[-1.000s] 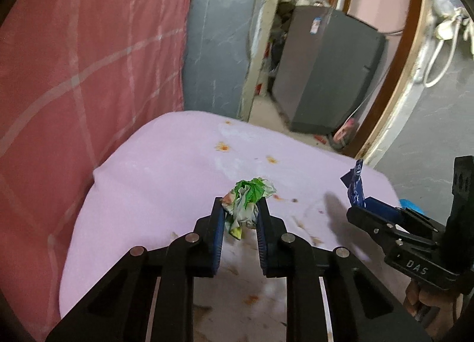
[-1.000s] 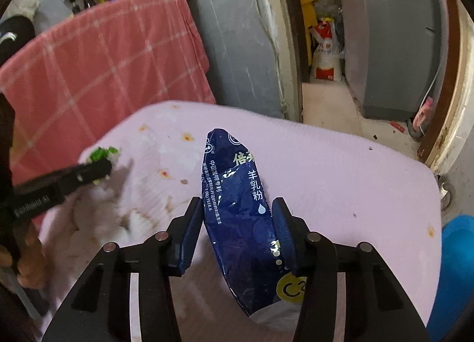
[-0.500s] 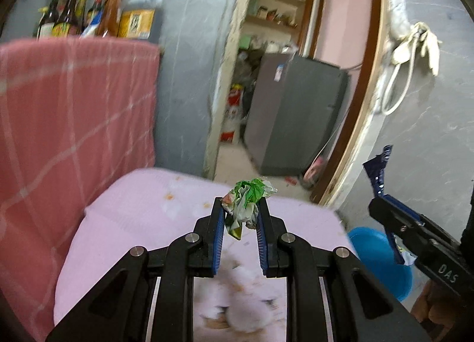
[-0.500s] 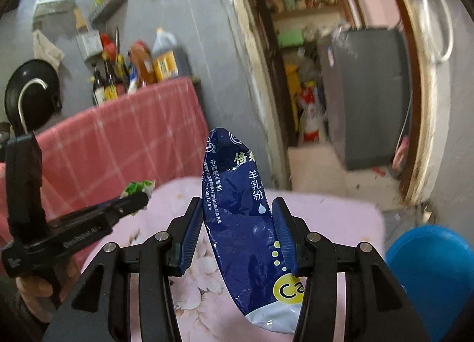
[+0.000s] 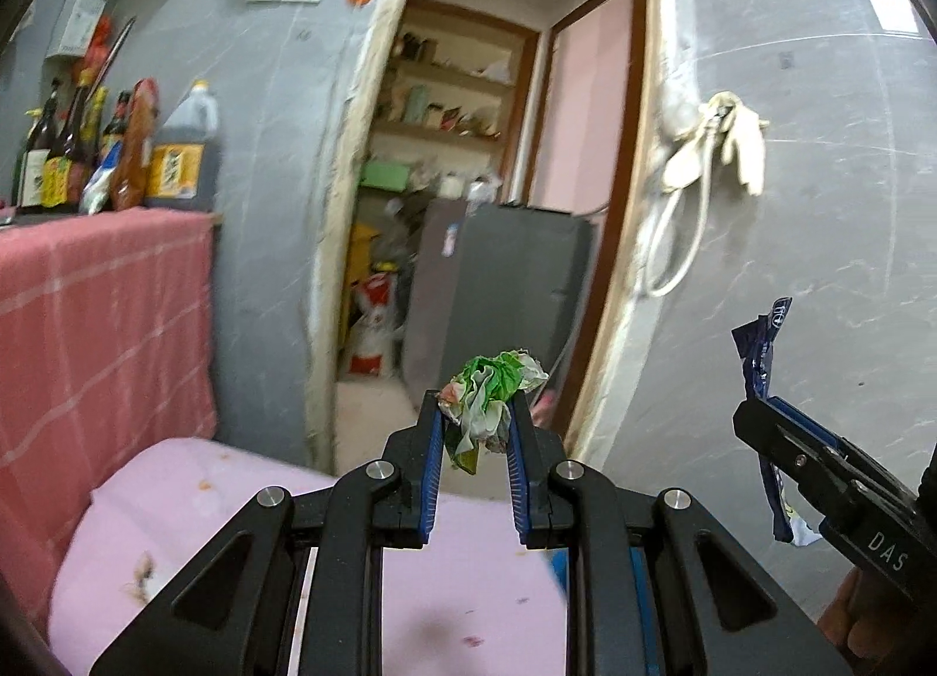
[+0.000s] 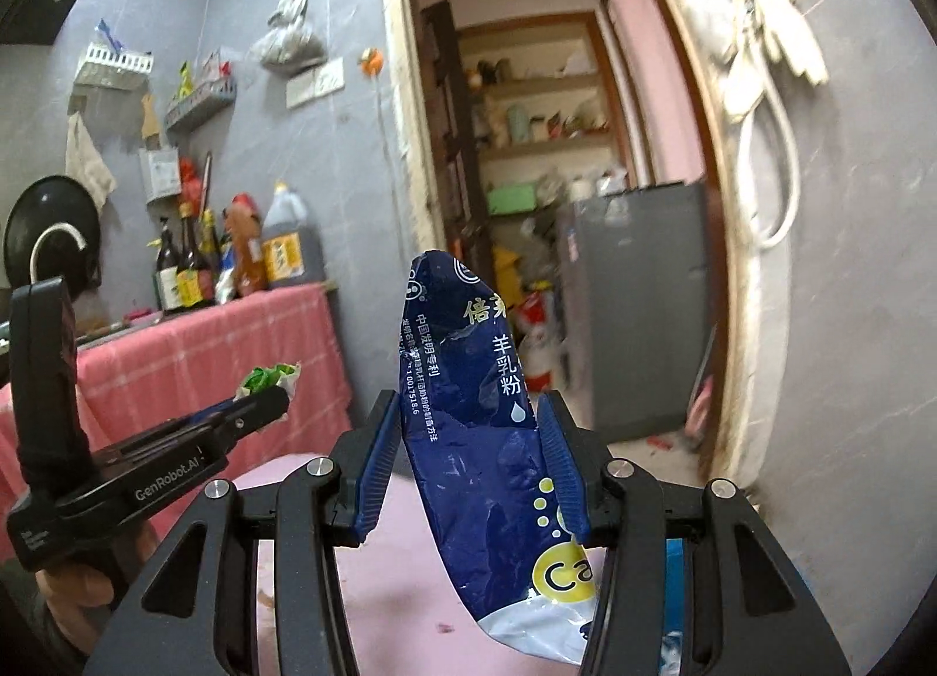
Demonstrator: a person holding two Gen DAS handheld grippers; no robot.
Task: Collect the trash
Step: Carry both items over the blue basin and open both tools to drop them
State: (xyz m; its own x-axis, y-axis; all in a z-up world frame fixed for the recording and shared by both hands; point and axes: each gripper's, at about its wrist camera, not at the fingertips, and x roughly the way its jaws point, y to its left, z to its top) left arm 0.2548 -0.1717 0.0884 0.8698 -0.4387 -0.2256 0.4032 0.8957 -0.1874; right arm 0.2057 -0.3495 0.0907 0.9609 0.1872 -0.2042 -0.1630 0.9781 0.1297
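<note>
one blue packet (image 6: 480, 436), one crumpled wrapper (image 5: 489, 403)

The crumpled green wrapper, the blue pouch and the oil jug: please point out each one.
crumpled green wrapper (image 5: 489, 389), left wrist view, on its green top folds.
blue pouch (image 6: 474, 412), right wrist view, on its printed front.
oil jug (image 6: 285, 248), right wrist view, on its yellow label.

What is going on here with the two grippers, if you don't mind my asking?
A person is collecting trash with a handheld gripper in each hand. The left gripper is shut on a crumpled green and white wrapper, and the right gripper is clamped on a dark blue foil packet. Both pieces are held in the air above the pink-covered table, facing an open doorway.
</note>
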